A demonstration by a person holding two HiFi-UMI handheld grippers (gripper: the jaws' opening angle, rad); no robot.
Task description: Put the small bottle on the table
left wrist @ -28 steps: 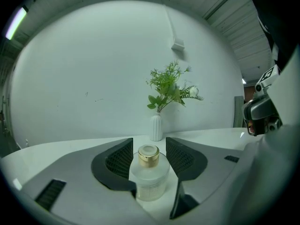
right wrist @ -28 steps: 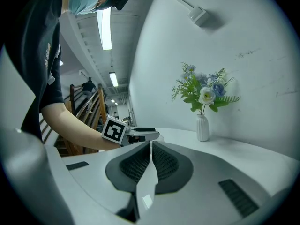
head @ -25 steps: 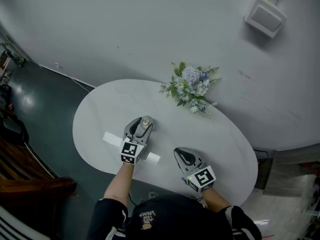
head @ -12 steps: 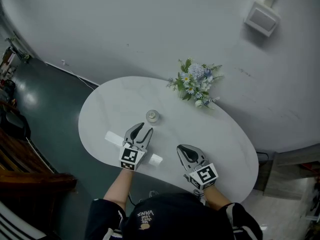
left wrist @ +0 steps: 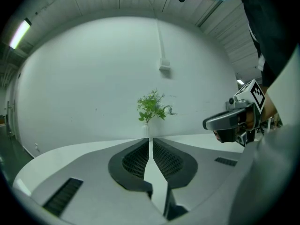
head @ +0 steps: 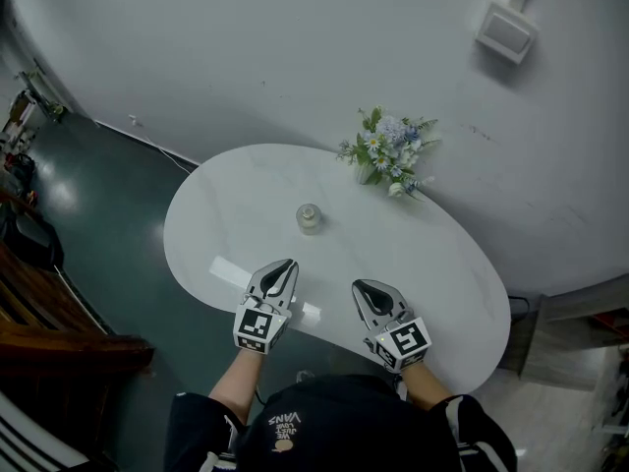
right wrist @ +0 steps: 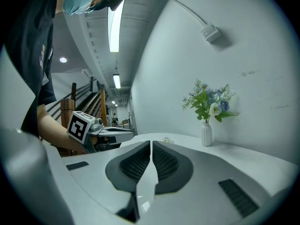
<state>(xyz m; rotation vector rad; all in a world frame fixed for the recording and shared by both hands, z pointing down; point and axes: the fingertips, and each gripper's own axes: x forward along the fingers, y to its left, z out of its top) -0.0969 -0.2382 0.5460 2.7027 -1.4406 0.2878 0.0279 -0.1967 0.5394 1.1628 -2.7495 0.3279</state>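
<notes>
The small bottle is standing upright on the white oval table, out ahead of the left gripper and slightly to its right, well apart from its tips and touching neither tool. From the right gripper it is sitting farther off, ahead and to the left; in the right gripper view it is showing only as a small pale shape just beyond the jaw tips, too small to make out in detail. The left gripper is holding nothing: its two dark ribbed pads are lying almost together, with only a thin slit between them through which the bare tabletop is showing. The right gripper is doing the same, its pads drawn nearly closed on empty air. Both tools are hovering side by side over the near edge of the table, near each other but not touching, each pointing away from the person, whose forearms are reaching in from the bottom of the head view. Each gripper is also appearing in the other's view: the right one off to the left gripper's right, the left one off to the right gripper's left. Far ahead of both, at the table's back edge by the wall, a white vase of blue and white flowers is standing. Higher on the wall, a small white box is hanging.
</notes>
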